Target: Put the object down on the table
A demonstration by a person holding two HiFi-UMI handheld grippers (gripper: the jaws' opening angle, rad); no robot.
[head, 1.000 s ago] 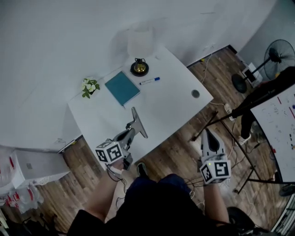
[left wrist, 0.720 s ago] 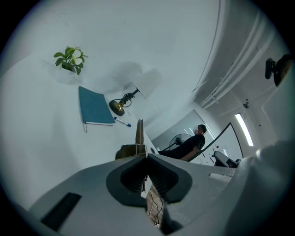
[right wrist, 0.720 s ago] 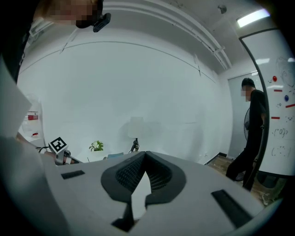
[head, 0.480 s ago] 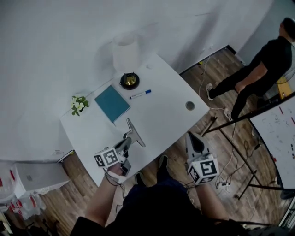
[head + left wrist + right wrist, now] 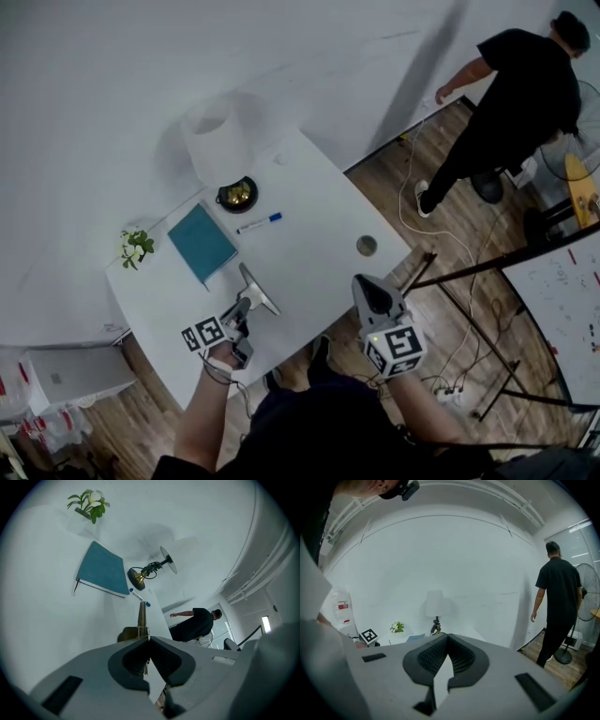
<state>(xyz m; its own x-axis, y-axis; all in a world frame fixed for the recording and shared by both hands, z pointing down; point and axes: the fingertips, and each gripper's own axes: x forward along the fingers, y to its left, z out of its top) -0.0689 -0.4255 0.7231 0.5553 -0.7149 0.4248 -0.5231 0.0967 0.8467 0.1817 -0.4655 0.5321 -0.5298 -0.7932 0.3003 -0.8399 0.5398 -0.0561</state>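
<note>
My left gripper (image 5: 241, 309) is shut on one end of a thin flat grey metal piece (image 5: 255, 289). The piece reaches out over the front part of the white table (image 5: 319, 211). In the left gripper view the jaws (image 5: 149, 640) meet on the piece (image 5: 142, 618), which shows edge-on and points toward the blue pen (image 5: 139, 597). Whether it touches the tabletop I cannot tell. My right gripper (image 5: 367, 292) hangs off the table's front right edge, shut with nothing in it; its tips (image 5: 447, 637) meet.
On the table lie a teal notebook (image 5: 202, 242), a blue pen (image 5: 260, 223), a brass-based lamp (image 5: 235, 193) with a white shade, a small plant (image 5: 135, 247) and a round cable hole (image 5: 367, 246). A person in black (image 5: 511, 94) stands at the right, near a whiteboard (image 5: 562, 309).
The head view has swung, so the table sits lower left. A person in black has walked in at the right. My left gripper keeps its hold and has edged farther over the table.
</note>
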